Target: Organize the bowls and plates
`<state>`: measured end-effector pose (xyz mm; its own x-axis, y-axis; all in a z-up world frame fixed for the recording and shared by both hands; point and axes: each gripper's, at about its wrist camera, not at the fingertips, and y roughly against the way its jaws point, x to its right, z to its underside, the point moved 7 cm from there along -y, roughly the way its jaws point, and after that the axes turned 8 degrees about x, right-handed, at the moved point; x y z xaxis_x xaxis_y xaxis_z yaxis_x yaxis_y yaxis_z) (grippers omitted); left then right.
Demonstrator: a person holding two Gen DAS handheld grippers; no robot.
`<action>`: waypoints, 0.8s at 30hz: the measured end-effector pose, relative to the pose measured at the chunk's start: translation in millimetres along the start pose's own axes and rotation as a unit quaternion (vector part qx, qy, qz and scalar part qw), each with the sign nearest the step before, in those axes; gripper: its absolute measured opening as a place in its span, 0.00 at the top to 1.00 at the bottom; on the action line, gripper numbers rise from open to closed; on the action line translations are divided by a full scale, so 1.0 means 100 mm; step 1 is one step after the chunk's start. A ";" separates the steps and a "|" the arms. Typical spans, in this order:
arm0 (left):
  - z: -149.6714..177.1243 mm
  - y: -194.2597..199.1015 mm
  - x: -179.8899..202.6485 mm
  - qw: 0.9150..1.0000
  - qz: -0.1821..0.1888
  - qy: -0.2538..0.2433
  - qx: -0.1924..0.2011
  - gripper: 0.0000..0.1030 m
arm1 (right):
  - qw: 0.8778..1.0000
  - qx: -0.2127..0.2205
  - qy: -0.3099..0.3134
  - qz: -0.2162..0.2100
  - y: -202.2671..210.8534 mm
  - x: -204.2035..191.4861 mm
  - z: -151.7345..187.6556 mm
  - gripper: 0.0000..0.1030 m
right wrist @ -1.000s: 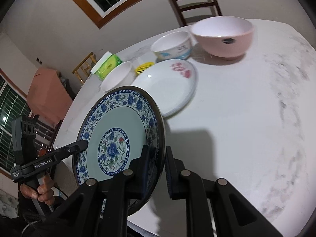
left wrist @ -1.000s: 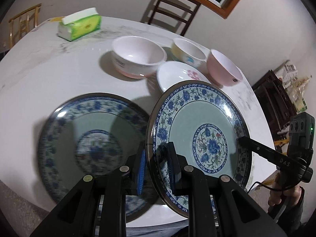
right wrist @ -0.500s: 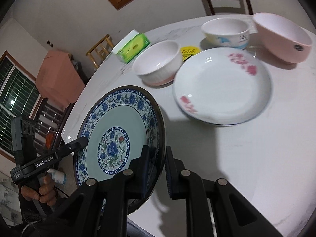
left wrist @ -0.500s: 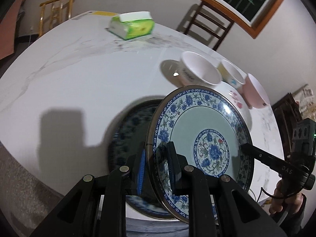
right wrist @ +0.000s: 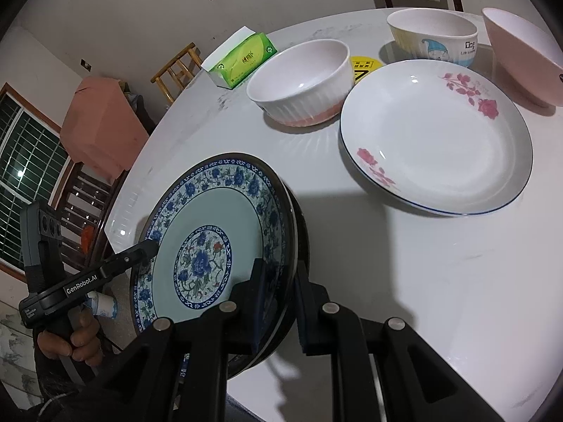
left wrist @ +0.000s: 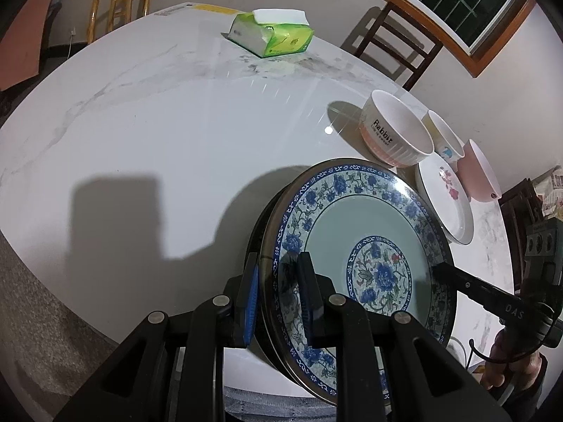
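Here both claws grip one blue-flowered plate (left wrist: 369, 246) by opposite rims, tilted over a second dark plate (left wrist: 258, 232) near the tabletop (left wrist: 158, 123) edge. The left claw (left wrist: 278, 295), marked "GenRobot.AI", and the right claw (right wrist: 278, 302), marked "DAS", are clamped on it. Beyond sit a rose-printed plate (right wrist: 436, 147), a white bowl (left wrist: 397, 133) reading "Rabbit", a cartoon bowl (right wrist: 432, 38), a pink bowl (right wrist: 520, 59) and a green tissue pack (left wrist: 271, 35).

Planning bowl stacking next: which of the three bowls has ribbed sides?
The white ribbed bowl, nearest the tissue pack; the cartoon bowl and pink bowl are smooth.
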<state>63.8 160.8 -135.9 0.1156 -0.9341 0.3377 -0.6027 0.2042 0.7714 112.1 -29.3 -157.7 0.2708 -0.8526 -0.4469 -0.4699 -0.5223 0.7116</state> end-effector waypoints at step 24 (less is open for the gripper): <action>-0.02 -0.07 0.03 0.999 -0.023 -0.021 0.008 0.80 | 1.000 0.006 0.015 0.022 0.03 -0.03 0.03 0.82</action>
<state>70.0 157.7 -139.2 0.1103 -0.9538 0.2794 -0.6101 0.1569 0.7766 107.4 -28.5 -155.7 0.2738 -0.8754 -0.3985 -0.4926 -0.4835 0.7236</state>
